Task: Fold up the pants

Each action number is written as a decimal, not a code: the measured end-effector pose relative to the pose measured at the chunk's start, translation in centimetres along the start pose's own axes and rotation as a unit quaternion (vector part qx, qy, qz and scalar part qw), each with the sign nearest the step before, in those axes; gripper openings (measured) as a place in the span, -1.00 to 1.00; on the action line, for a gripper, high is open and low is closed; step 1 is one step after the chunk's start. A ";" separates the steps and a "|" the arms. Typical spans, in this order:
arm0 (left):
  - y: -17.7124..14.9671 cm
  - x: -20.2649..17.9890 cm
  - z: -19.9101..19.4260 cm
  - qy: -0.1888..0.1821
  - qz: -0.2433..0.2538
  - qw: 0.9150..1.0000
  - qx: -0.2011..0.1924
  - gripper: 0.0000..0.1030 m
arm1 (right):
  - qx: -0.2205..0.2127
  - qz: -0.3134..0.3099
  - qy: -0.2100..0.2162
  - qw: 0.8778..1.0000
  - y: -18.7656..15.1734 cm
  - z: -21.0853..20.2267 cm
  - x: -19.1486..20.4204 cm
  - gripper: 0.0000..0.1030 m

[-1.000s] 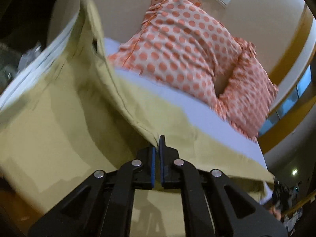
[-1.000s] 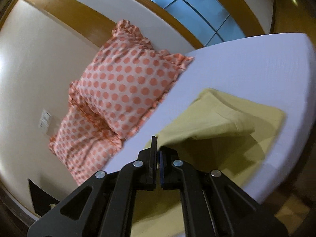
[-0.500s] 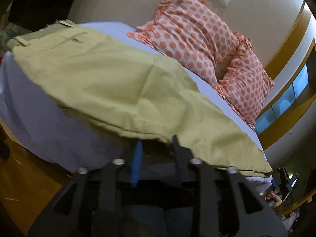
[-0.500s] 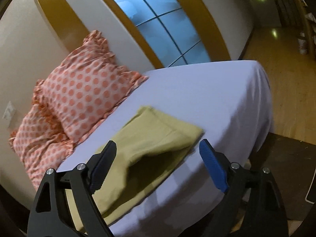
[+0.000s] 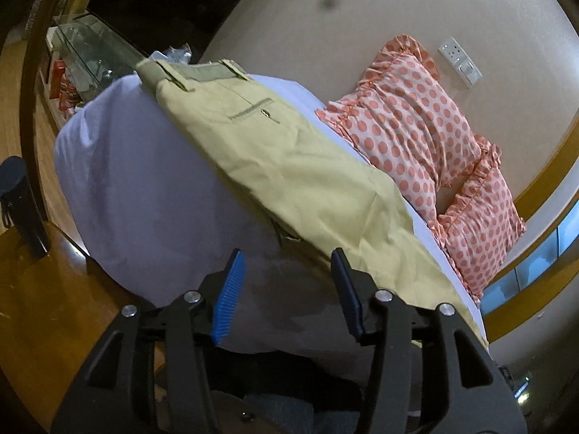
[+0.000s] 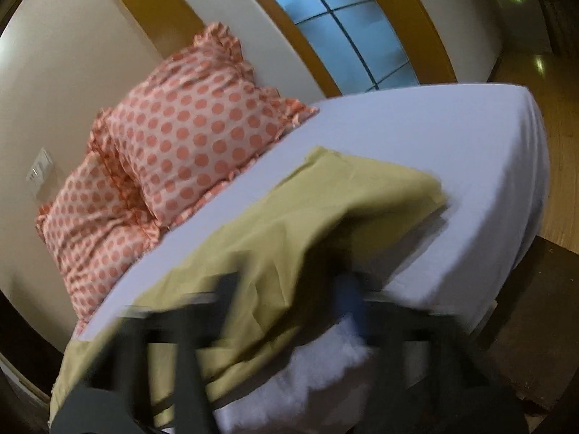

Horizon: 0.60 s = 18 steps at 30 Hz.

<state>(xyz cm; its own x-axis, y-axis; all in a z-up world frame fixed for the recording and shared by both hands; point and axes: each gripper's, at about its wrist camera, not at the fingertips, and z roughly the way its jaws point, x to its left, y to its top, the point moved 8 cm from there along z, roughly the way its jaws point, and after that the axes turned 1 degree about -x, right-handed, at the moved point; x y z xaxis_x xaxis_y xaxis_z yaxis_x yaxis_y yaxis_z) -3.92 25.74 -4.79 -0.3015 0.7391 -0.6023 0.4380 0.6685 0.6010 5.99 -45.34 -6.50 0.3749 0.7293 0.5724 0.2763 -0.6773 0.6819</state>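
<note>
Khaki pants (image 5: pixel 289 166) lie folded lengthwise on the white bed (image 5: pixel 144 181), waistband and back pocket at the far left end. My left gripper (image 5: pixel 286 289) is open and empty, just off the near edge of the pants. In the right wrist view the pants (image 6: pixel 289 224) lie across the bed (image 6: pixel 434 144), their end at the right. My right gripper (image 6: pixel 289 296) is motion-blurred but open, its fingers spread at the pants' near edge; the cloth overlaps the left finger.
Two orange polka-dot pillows (image 5: pixel 416 137) (image 6: pixel 188 133) lean on the wall at the bed head. A glass cabinet (image 5: pixel 87 54) stands beyond the bed's left end. Wooden floor (image 6: pixel 557 181) surrounds the bed. A window (image 6: pixel 347 18) is behind.
Both grippers were shut on the pants a second ago, holding cloth up. They have opened and let go; the pants now lie flat on the bed. Both grippers have drawn back.
</note>
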 end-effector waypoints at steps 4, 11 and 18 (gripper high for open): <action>-0.1 0.7 0.1 -0.008 -0.007 1.000 0.000 0.00 | -0.020 -0.011 0.027 0.999 1.6 0.2 1.7 -0.89; 0.2 0.9 -0.4 -0.035 -0.020 0.999 -0.011 0.37 | 0.003 -0.182 0.226 0.957 -0.8 -2.4 23.0 -0.90; 0.2 0.1 -1.1 -0.051 -0.002 0.999 -0.014 0.83 | 0.248 -0.447 0.314 0.800 -24.3 -2.8 37.0 -0.58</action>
<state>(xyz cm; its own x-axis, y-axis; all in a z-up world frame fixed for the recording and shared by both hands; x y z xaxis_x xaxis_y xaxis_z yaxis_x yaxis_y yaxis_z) -4.78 26.04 -4.16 -0.2139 0.7255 -0.6542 0.4138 0.6739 0.6121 10.69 -1.67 -0.64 -0.6440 0.7437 0.1795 0.5613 0.2999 0.7714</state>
